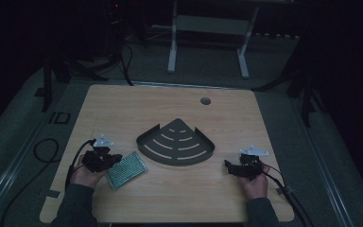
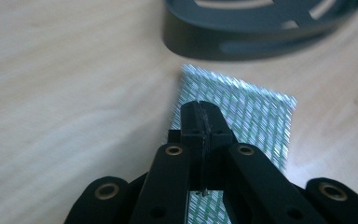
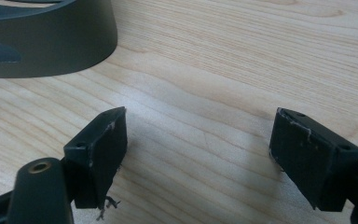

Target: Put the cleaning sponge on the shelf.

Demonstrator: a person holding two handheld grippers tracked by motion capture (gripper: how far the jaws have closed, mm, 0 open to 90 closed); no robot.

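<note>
A green-and-white patterned scouring pad [image 1: 127, 169] lies flat on the wooden table [image 1: 123, 109], left of centre. My left gripper [image 1: 117, 159] sits at its left edge. In the left gripper view this gripper [image 2: 200, 109] has its jaws pressed together above the pad [image 2: 256, 116], with nothing seen between them. A dark grey fan-shaped slotted tray [image 1: 176, 142] rests in the middle of the table. My right gripper [image 1: 228, 165] lies low on the table to the tray's right. Its jaws stand wide open [image 3: 198, 140] over bare wood, with the tray wall [image 3: 42, 42] at upper left.
A round cable hole [image 1: 205, 100] sits near the table's far edge. Cables trail from both grippers off the table's sides. Beyond the table stand white frame legs [image 1: 172, 47] on a dim floor. Bare wood lies in front of and behind the tray.
</note>
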